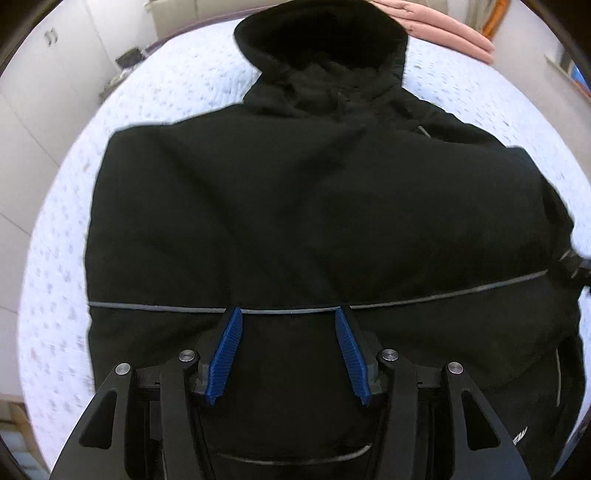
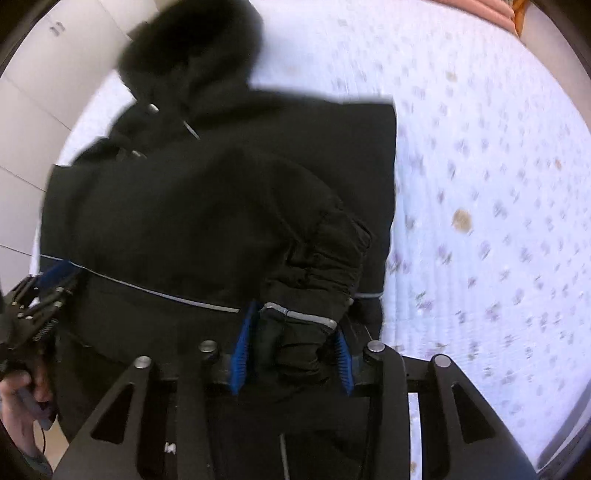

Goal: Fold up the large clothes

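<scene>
Jacket (image 1: 314, 206), black, hooded, lies flat on the bed (image 1: 62, 236) with hood pointing away; one sleeve (image 2: 317, 258) is drawn across the body, its cuff clamped between the fingers of the right gripper (image 2: 291, 354), while the left gripper (image 1: 288, 350) hovers spread wide and empty over the hem, so folding looks early, with the body folds left to do. Surface: white quilted cover with small floral print and a brownish spot (image 2: 461, 220). Room: pink bedding (image 1: 443, 29) at the far edge, white cupboards (image 1: 44, 74) to the left.

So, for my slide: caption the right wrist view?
Right gripper clamps the black jacket's sleeve cuff over the bed.
</scene>
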